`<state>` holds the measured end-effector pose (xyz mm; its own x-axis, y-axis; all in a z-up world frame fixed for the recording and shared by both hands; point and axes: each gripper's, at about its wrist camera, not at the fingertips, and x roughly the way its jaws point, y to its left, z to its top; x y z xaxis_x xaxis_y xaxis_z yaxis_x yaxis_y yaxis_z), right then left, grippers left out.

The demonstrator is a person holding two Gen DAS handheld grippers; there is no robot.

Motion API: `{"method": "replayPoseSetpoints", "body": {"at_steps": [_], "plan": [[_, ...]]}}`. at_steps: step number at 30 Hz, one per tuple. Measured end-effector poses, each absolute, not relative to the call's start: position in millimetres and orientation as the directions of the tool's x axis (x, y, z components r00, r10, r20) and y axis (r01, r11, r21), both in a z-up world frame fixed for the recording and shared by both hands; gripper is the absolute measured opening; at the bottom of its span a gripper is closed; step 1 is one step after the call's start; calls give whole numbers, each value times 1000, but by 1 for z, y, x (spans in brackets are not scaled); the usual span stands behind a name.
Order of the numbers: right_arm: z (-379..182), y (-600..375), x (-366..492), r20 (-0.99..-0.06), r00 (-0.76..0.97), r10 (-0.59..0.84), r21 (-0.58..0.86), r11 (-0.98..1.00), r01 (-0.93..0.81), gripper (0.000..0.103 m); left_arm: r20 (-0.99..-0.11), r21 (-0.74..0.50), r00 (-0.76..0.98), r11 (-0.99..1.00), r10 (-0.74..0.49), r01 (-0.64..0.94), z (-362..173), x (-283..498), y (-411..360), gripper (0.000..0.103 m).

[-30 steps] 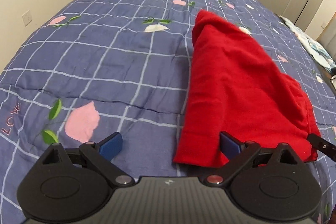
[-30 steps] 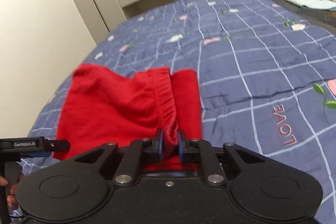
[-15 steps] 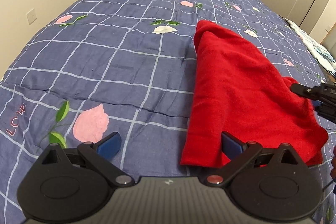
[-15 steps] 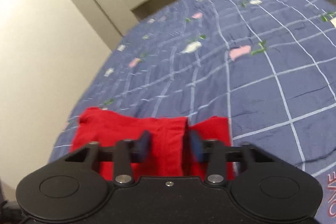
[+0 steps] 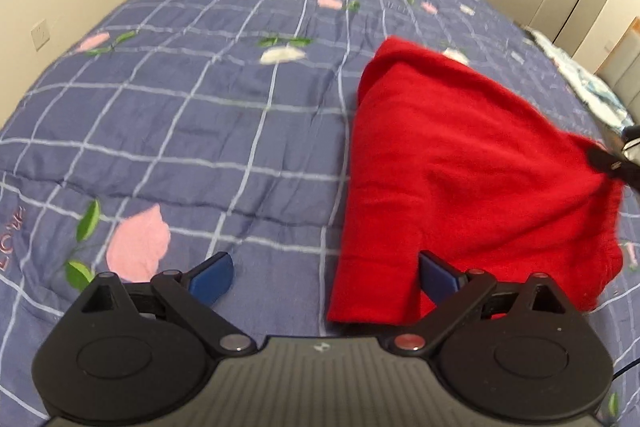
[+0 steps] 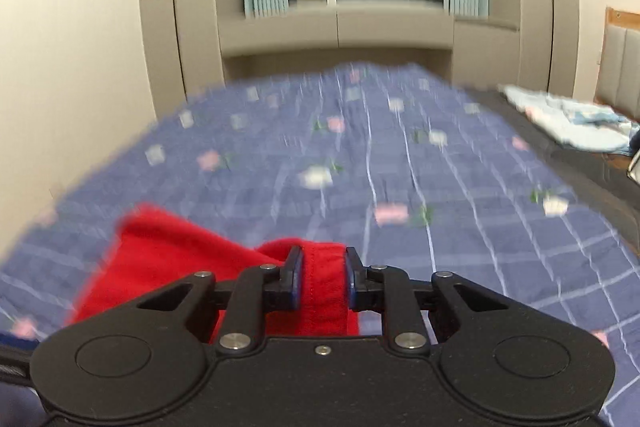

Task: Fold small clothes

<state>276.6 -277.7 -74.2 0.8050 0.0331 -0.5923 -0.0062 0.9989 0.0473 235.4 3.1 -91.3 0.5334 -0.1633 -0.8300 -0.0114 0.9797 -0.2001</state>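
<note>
Quilted bed (image 5: 224,115) bears red garment (image 5: 452,163) between right gripper's (image 6: 322,281) fingers.

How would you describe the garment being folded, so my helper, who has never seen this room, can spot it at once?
Look at the big bed under the blue checked quilt with pink flowers. Near its edge lies the red garment, partly folded, one corner between the right gripper fingers. It is the only plain red thing there; the pale laundry lies farther off.

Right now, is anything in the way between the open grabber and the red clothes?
Nothing visible is. The left gripper is wide open, and one blue finger already sits against the red garment's near edge. Only the bare blue quilt lies between the fingers.
</note>
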Motion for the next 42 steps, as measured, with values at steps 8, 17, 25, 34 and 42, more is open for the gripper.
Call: {"method": "replayPoseSetpoints", "body": {"at_steps": [8, 17, 25, 34, 42], "plan": [[-84, -285, 276, -556, 828, 68, 71, 997, -34, 72, -793, -242, 579, 970, -189, -15, -79, 234, 11, 100], [-57, -226, 378, -564, 635, 528, 346, 849, -399, 76, -786, -297, 568, 955, -246, 3, -85, 241, 8, 92], [-80, -150, 429, -712, 554, 432, 146, 862, -485, 43, -799, -296, 550, 955, -242, -10, -90, 247, 10, 93], [-96, -182, 431, -684, 668, 292, 33, 928, -372, 56, -803, -291, 546, 957, -240, -8, -92, 248, 10, 95], [-79, -234, 330, -525, 840, 133, -143, 960, -241, 98, -761, -266, 611, 964, -219, 14, -65, 259, 7, 99]]}}
